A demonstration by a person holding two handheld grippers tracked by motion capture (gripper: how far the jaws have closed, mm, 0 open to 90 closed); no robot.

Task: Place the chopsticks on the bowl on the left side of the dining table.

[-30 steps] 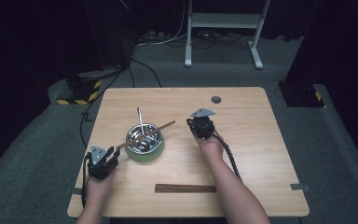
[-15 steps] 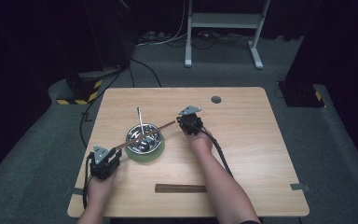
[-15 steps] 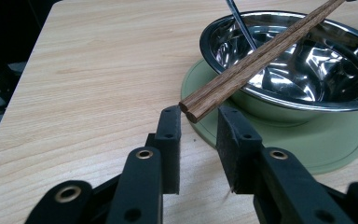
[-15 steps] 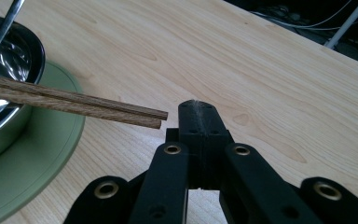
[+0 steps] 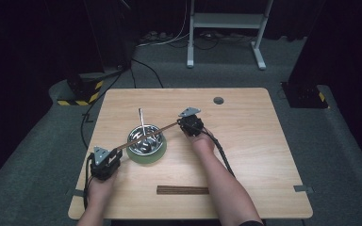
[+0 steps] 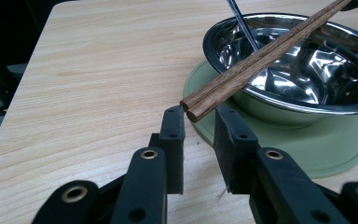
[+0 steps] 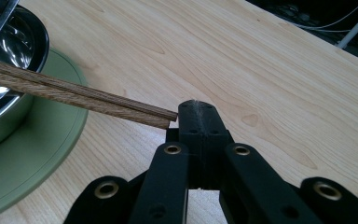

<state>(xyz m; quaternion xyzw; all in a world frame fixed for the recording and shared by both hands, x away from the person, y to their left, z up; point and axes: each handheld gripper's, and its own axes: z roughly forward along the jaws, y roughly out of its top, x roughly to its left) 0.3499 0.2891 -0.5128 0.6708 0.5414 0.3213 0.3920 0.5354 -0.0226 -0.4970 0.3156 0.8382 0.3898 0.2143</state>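
- One wooden table [image 5: 245, 141] carries the whole scene, and near its front edge a second pair of chopsticks [image 5: 182, 190] lies flat.
- A green mat [image 5: 147, 156] sits left of centre, and the steel bowl [image 5: 145, 139] rests on it.
- A metal utensil [image 5: 142, 123] leans out of the bowl toward the far side.
- The pair of chopsticks [image 5: 146, 135] spans the bowl rim, stretched between both tools.
- The right gripper [image 5: 189, 126] has its jaws pressed together, with the far end of that pair at their tips.
- The left gripper [image 6: 200, 122] has just been closing; its jaws sit spread, the near chopstick ends right between the tips, not yet pinched.
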